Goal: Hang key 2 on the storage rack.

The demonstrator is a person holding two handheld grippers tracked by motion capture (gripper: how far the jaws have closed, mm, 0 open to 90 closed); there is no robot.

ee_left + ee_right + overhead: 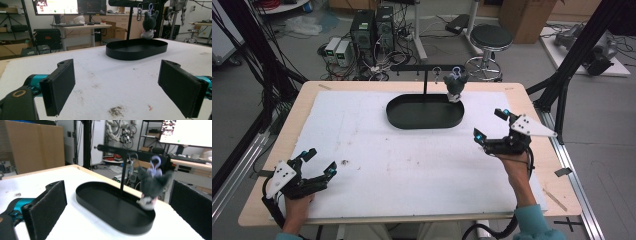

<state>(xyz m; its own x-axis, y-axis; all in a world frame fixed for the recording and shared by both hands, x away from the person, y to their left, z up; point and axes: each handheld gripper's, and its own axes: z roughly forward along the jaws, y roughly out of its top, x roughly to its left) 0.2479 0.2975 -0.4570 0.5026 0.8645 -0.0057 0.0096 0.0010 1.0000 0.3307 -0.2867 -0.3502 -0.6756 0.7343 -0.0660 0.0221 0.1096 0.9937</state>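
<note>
White foam sheeting covers the wooden surface, and near its front edge we hold the left tool, jaws wide apart, empty, resting low at the near left. A small dark smudge marks the sheet just right of it. At mid right we hold the right tool, jaws likewise spread with nothing between them, aimed toward the far middle.

Farther back, at the far centre, sits a black oval tray with a thin post and crossbar rising from it. The grey plush keychain hangs from the bar's right end by a purple clip, its feet down at the tray's right end. A second metal ring hangs just left of it on the bar.

We judge the step in hand to be the approach: no contact yet, right tool nearer. The next move calls for advancing the right tool to bracket the plush body, closing, then lifting to free the clip.

Beyond the surface: a round stool, computer towers with tangled cables on the floor, cardboard boxes.
</note>
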